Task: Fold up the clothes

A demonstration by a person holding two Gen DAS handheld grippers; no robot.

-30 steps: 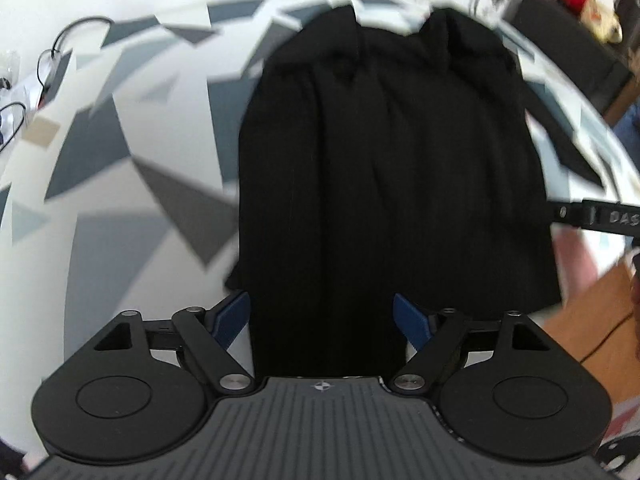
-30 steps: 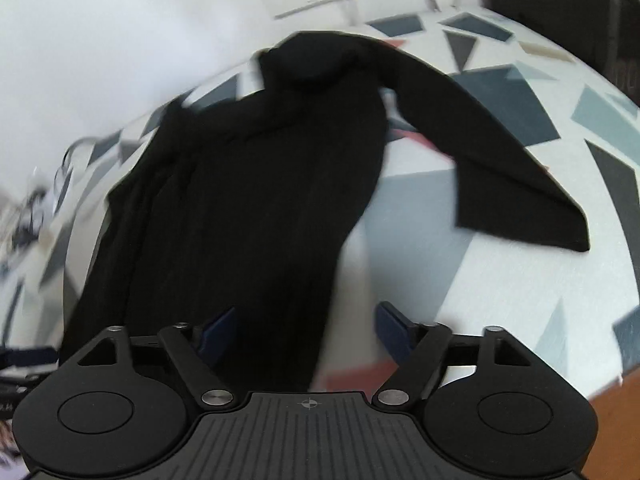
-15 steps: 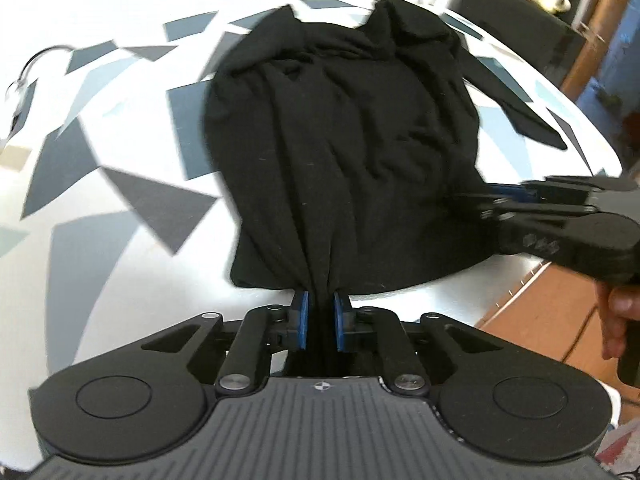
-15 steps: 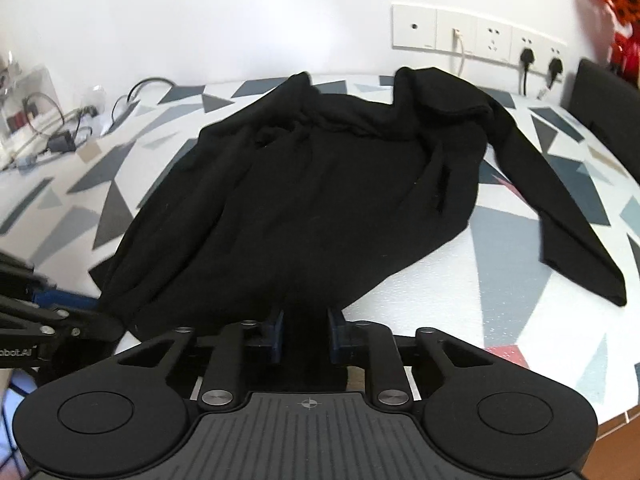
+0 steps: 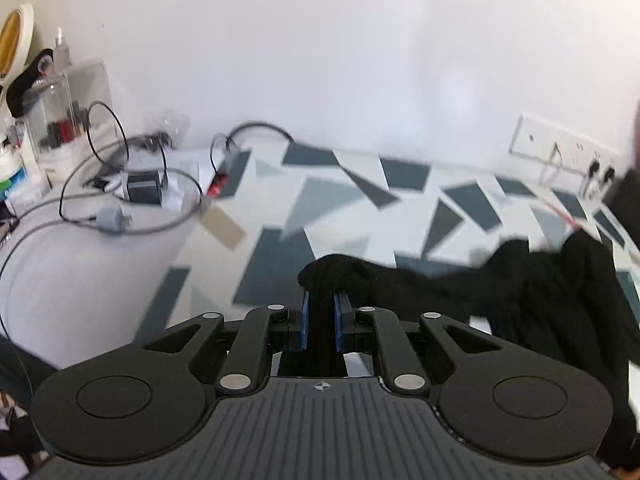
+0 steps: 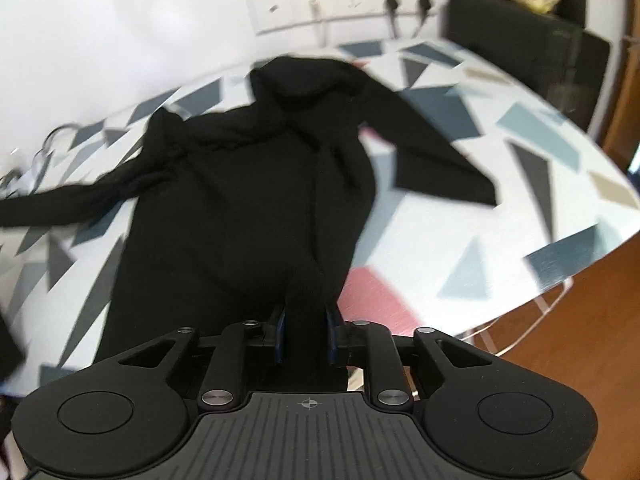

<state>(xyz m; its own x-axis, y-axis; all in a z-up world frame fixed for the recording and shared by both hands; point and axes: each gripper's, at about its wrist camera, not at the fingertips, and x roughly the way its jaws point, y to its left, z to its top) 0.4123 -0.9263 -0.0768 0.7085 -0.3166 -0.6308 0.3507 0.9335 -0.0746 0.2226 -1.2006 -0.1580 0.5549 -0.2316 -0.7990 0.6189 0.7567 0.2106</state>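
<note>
A black long-sleeved garment (image 6: 248,184) lies spread on a white table with grey and blue triangles (image 6: 520,184). My right gripper (image 6: 303,320) is shut on its near hem, which bunches between the blue pads. One sleeve (image 6: 436,160) lies out to the right. My left gripper (image 5: 320,312) is shut on another fold of the same garment (image 5: 540,280), which stretches away to the right in the left wrist view and is lifted above the table (image 5: 360,216).
Cables, a charger (image 5: 142,186) and clear containers (image 5: 60,120) crowd the table's far left. A wall socket strip with plugs (image 6: 340,4) is behind the garment. A black box (image 6: 524,40) stands at the far right. The table edge (image 6: 560,280) drops to a wooden floor.
Both grippers closed on the garment's hem, then lifted it. The left gripper has swung left with its fold, pulling the cloth out sideways; the right view has tilted.
</note>
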